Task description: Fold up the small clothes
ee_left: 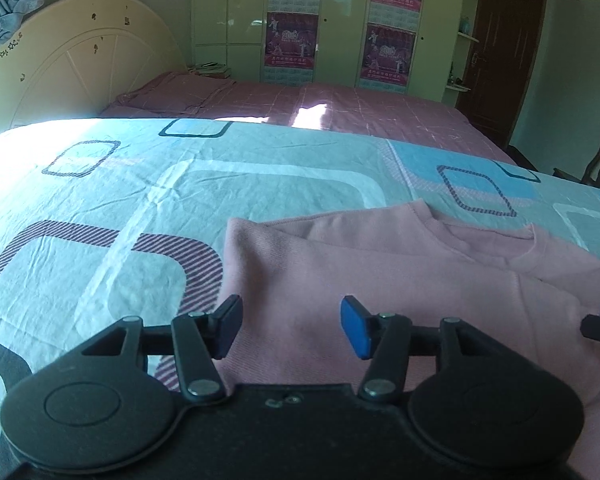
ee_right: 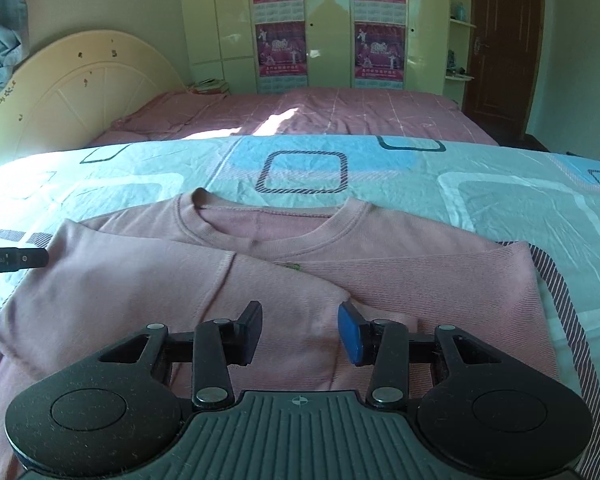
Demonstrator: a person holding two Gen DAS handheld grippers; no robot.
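Sweatshirt part-folded on the bed, both tongs empty above it.

Pink sweatshirt (ee_right: 260, 280) lay on the patterned bedsheet (ee_right: 480, 200), sleeves crossed over its chest. Left tongs (ee_left: 292, 330) and right tongs (ee_right: 300, 334) hovered part-open, gripping nothing. Folding well probably meant pinching the hem at both corners together and carrying it evenly to the collar (ee_right: 268, 236). Headboard (ee_right: 80, 88) and wardrobe (ee_right: 328, 24) stood well apart; nothing blocked the way.

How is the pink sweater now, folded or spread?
Partly folded: both sleeves of the pink sweater lie crossed over its chest; the body is still spread flat.
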